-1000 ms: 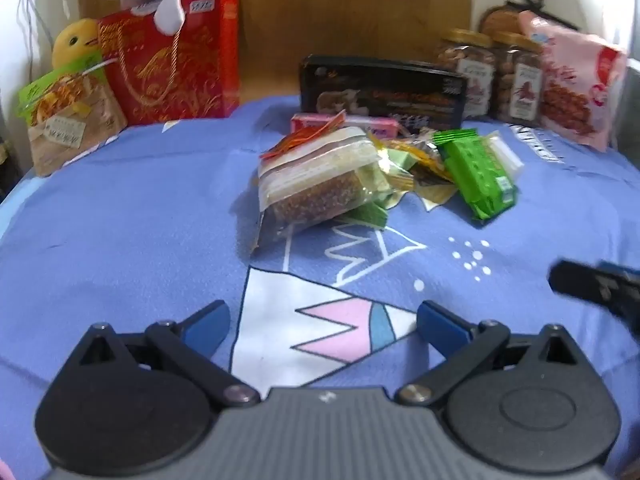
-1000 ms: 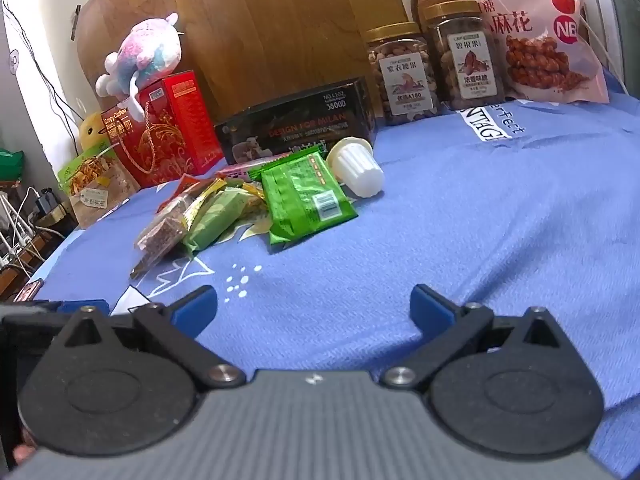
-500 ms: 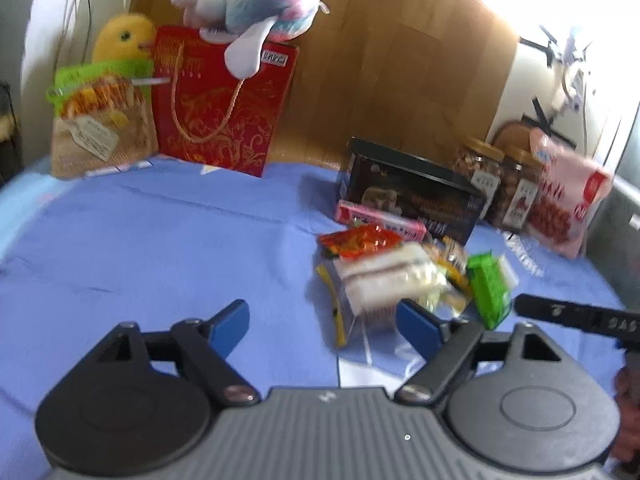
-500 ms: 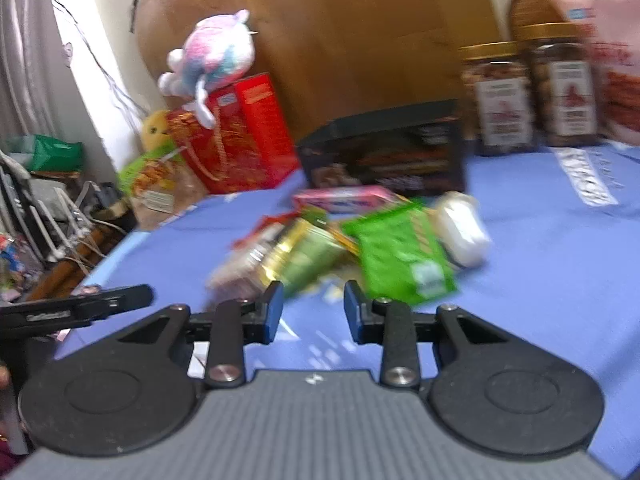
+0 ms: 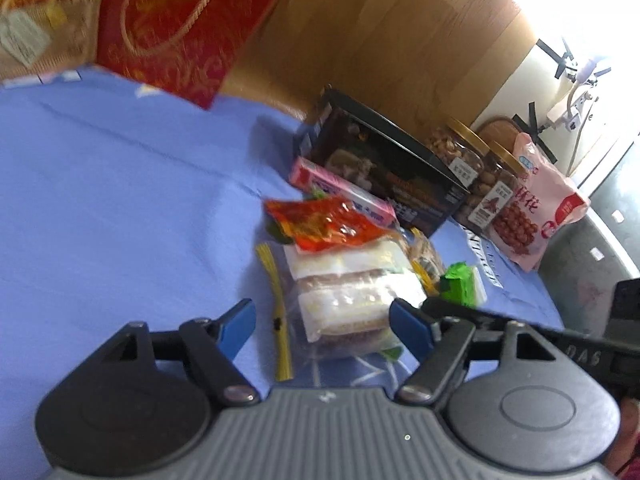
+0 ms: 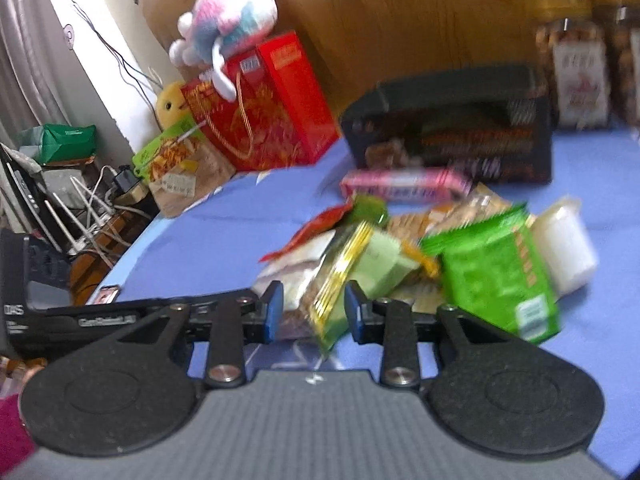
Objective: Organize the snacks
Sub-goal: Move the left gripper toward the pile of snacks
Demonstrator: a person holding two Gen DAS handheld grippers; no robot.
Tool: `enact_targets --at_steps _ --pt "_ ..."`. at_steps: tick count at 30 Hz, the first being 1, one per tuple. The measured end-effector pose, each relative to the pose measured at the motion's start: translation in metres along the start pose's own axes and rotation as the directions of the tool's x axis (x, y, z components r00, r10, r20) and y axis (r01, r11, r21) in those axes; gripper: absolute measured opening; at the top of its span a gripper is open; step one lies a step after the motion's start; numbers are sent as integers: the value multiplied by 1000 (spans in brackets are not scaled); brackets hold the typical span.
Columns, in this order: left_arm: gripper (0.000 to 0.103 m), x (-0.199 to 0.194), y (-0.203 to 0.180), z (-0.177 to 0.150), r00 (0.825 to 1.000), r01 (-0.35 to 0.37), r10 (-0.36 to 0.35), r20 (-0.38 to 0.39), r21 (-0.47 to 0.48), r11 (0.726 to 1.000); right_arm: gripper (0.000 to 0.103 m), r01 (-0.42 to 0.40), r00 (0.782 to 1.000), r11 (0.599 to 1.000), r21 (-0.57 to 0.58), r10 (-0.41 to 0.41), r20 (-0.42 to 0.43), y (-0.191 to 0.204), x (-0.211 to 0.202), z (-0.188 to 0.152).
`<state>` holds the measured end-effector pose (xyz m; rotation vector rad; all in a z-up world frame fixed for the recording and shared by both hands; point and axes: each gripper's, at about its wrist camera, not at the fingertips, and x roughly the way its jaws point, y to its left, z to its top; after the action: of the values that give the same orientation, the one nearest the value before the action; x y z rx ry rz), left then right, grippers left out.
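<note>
Snack pile [image 6: 400, 256] labels blurred; left claw [image 5: 324, 326] spread.

We find the snack pile [image 5: 352, 276] in the middle of the tablecloth [image 5: 120, 208], just ahead of the left gripper [image 5: 322, 326]. A clear bag [image 5: 344, 300] lies at the front of the pile with a foil packet [image 5: 320, 224] on its far end. Behind these lies a flat carton [image 5: 340, 186], and behind that a long box [image 5: 384, 168]. Right of the box stand two jars [image 5: 472, 168], with a pouch [image 5: 540, 208] leaning beside them. The gift bag [image 6: 260, 108] stands far left, a plush toy [image 6: 228, 28] on top.
</note>
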<state>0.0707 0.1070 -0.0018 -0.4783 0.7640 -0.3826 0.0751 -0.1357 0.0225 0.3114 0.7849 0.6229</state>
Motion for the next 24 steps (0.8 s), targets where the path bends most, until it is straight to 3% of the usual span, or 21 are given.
enact_targets --at_steps 1,5,12,17,20,22,24 --pt "64 2 -1 -1 1000 19 -19 -8 -8 1000 25 -2 1000 1000 12 2 -11 0 1 -2" --pt "61 -2 -12 -11 999 34 -34 -16 14 999 23 -11 1000 1000 22 11 7 1 -18 -14" --pt "59 -17 -39 -43 993 101 -97 -62 73 992 23 -15 1000 998 -65 16 20 2 -61 -47" --pt "60 -16 -55 -61 992 99 -88 -85 132 986 25 7 1000 999 -48 -6 8 -5 -70 -65" --pt "62 -18 -57 -62 994 87 -77 -79 145 986 31 19 1000 998 -62 -18 4 -4 -68 -66" --pt "66 -24 -54 -60 995 79 -70 -65 140 987 53 37 999 993 -114 -34 27 2 -70 -69" --pt "72 -31 -51 -58 997 69 -64 -44 126 990 67 71 997 979 -189 -63 49 10 -71 -72"
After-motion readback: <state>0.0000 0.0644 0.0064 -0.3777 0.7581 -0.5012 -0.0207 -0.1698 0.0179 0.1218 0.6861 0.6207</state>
